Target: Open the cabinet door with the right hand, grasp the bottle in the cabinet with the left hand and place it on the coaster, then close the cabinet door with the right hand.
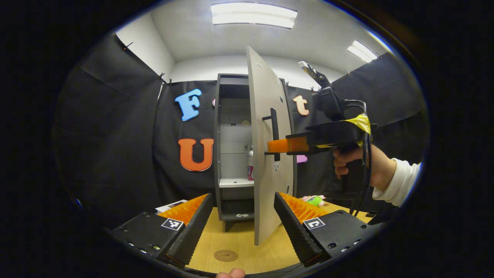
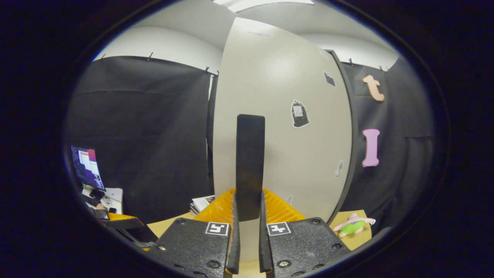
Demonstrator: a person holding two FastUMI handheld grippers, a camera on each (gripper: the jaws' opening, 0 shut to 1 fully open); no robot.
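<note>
Door [image 1: 266, 154] swung roughly half open; right hand-held gripper [image 2: 249, 216] closed on the handle [image 2: 250, 166], both fingers pressing its sides. Left hand-held gripper [image 1: 243, 220] spread wide and empty, low over the surface [image 1: 239, 243], well short of the cabinet [image 1: 231, 146]; bottle [image 1: 250, 164] upright on the shelf [image 1: 235, 182], partly hidden by the door edge. Opening step apparently nearly done; grasp of bottle, placement on coaster [image 1: 226, 255] and closing of door all left to do.
</note>
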